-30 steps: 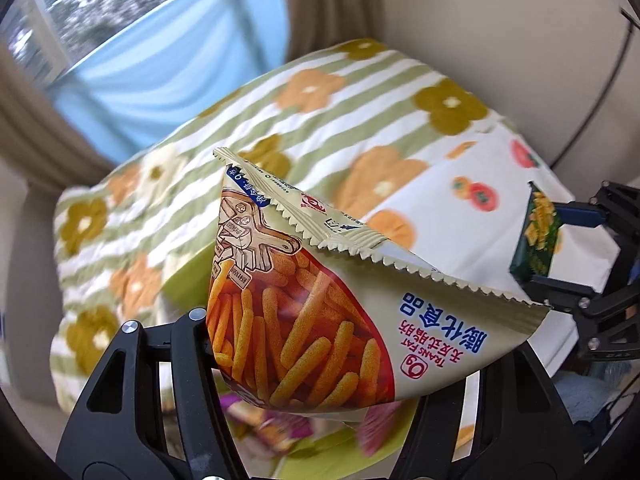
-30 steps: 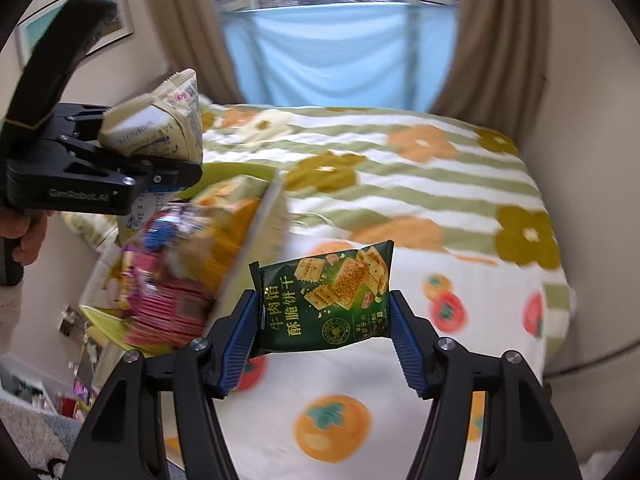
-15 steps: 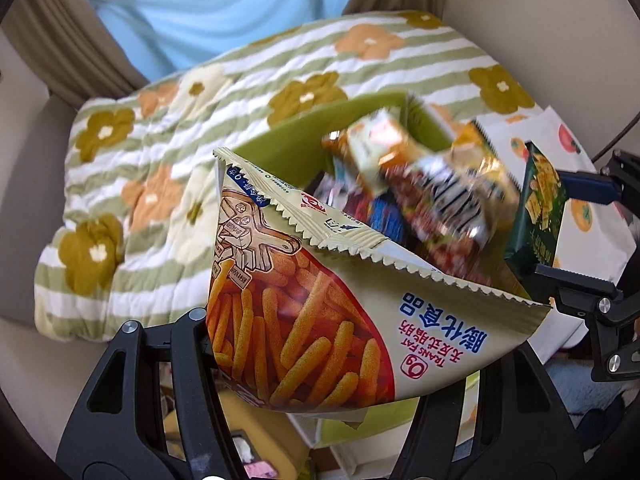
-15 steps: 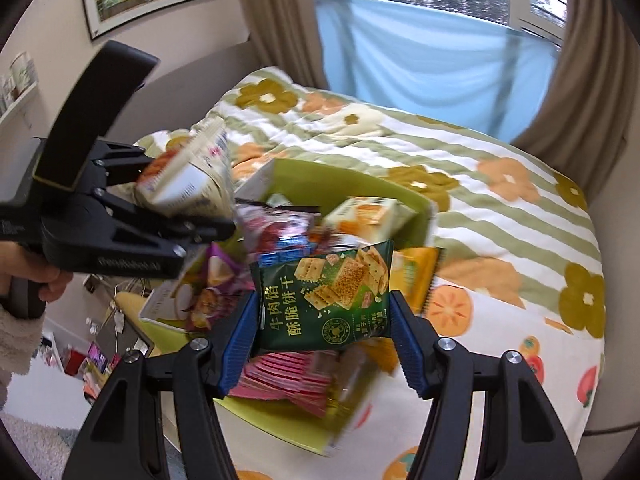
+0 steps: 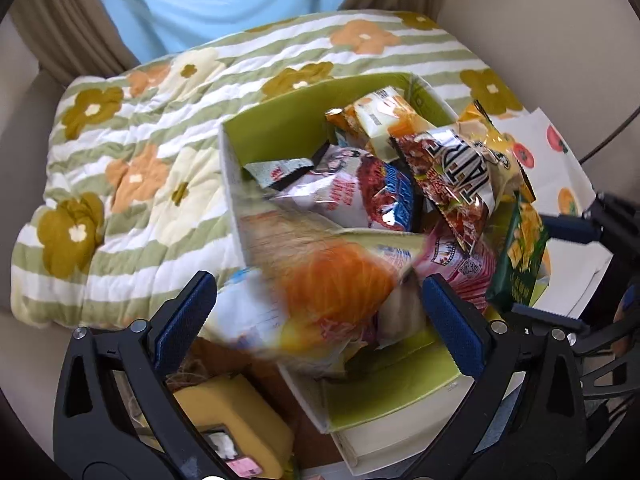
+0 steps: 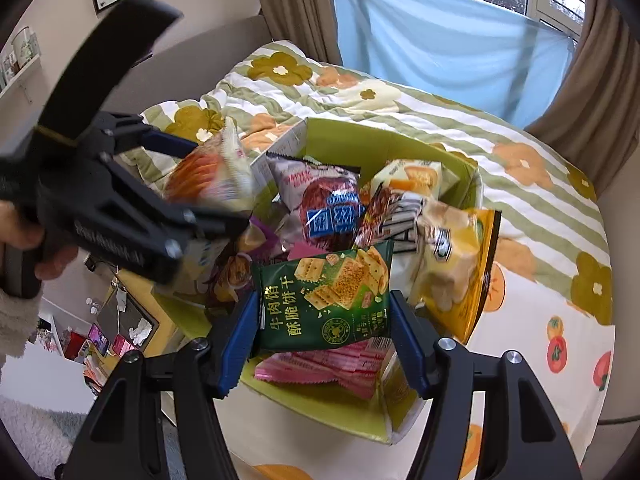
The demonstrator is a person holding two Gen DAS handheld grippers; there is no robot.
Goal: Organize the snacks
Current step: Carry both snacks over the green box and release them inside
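Note:
A green box (image 5: 276,128) full of snack bags sits on the bed; it also shows in the right wrist view (image 6: 384,140). My left gripper (image 5: 316,304) is open, its jaws wide apart. The orange corn-stick bag (image 5: 332,292) is blurred between and below them, falling loose over the box's near edge; it also shows in the right wrist view (image 6: 208,176). My right gripper (image 6: 324,328) is shut on a green cracker bag (image 6: 324,300) and holds it upright above the box's near corner. That bag appears in the left wrist view (image 5: 520,256) at the right.
The box lies on a flowered, green-striped quilt (image 5: 132,160). A silver-and-red bag (image 5: 456,176) and a yellow bag (image 6: 460,256) stick out over the box's rim. A yellow object (image 5: 236,416) and floor clutter (image 6: 116,336) lie beside the bed. Wall and curtains stand behind.
My left gripper has opened and let go of the corn-stick bag, which is dropping toward the box. Both grippers have moved lower over the box. The right still holds the cracker bag.

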